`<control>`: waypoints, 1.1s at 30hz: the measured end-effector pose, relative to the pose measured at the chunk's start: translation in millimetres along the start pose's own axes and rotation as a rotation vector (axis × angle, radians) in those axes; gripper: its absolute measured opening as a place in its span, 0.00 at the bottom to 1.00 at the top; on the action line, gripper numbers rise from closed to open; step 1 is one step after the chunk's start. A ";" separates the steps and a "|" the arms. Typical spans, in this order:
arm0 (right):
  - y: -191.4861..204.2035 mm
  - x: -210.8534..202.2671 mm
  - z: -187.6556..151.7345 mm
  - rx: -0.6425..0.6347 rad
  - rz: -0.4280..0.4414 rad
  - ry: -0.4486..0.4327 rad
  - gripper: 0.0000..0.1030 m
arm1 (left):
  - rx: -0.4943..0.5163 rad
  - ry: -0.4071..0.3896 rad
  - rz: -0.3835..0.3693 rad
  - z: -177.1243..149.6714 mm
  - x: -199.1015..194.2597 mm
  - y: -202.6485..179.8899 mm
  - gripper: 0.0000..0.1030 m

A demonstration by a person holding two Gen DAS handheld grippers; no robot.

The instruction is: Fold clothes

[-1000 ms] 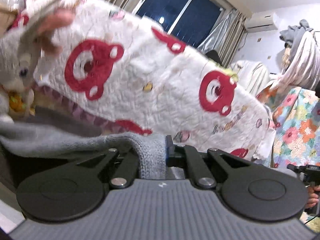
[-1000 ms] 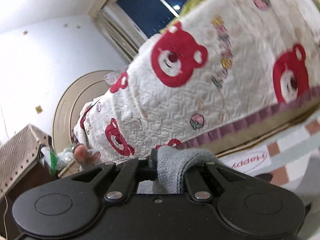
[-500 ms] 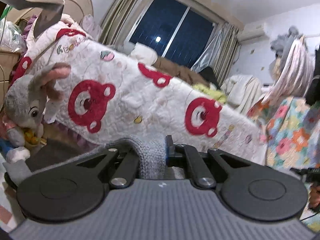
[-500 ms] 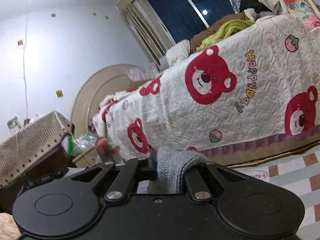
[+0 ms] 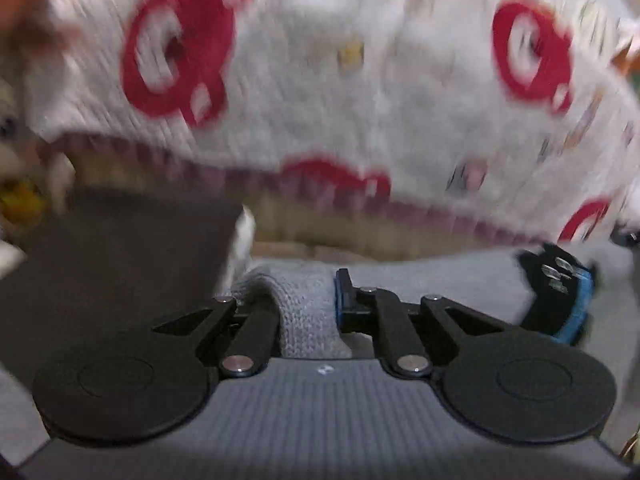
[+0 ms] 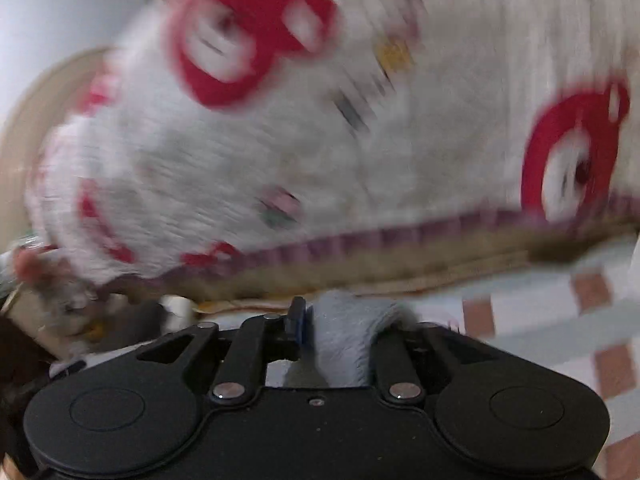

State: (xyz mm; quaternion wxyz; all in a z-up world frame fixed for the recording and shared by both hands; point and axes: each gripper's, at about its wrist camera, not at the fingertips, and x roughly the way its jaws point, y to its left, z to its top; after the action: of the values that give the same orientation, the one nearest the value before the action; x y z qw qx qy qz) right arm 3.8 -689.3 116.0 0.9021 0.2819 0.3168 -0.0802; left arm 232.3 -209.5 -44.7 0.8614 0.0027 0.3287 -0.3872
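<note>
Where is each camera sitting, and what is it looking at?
Left wrist: sits on the left tool, facing the bear quilt; its fingers pinch the grey knit garment, and the right tool shows.
Right wrist: sits on the right tool, facing the quilt and checked floor, pinching grey knit.
Shared: quilt, garment.

Both tongs are clamped down tight right now. Left tongs (image 5: 306, 308) have their fingers pinched on a bunched fold of grey knit sweater (image 5: 308, 320); right tongs (image 6: 340, 328) pinch another bunch of it, pointing forward, roughly level.
</note>
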 end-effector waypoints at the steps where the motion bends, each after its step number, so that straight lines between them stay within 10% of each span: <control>1: -7.2 26.9 -1.6 0.012 -0.064 0.047 0.28 | -0.003 0.030 -0.009 -8.1 12.5 -0.4 0.10; 7: -31.7 93.6 -66.7 -0.104 -0.388 0.154 0.39 | -0.110 0.003 -0.077 -55.1 22.1 32.3 0.45; 11: -51.7 65.2 -105.3 -0.060 -0.299 0.127 0.42 | -0.234 -0.004 -0.120 -77.6 5.4 62.8 0.46; 20: -55.6 31.3 -160.3 -0.054 -0.183 0.070 0.48 | -0.075 0.027 -0.124 -105.1 -23.3 39.6 0.50; 29: -20.5 80.1 -89.8 -0.217 -0.142 -0.005 0.48 | 0.102 -0.126 -0.062 -81.6 -28.0 -1.3 0.51; 33: -19.3 101.4 -69.2 -0.234 -0.127 0.019 0.43 | 0.107 -0.078 -0.129 -76.3 1.8 -6.9 0.49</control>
State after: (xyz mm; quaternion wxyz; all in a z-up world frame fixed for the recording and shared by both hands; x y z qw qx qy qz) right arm 40.9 -663.1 0.3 0.9188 0.1551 0.3498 -0.0970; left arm 185.6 -195.8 -103.8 0.8454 0.0123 0.2731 -0.4589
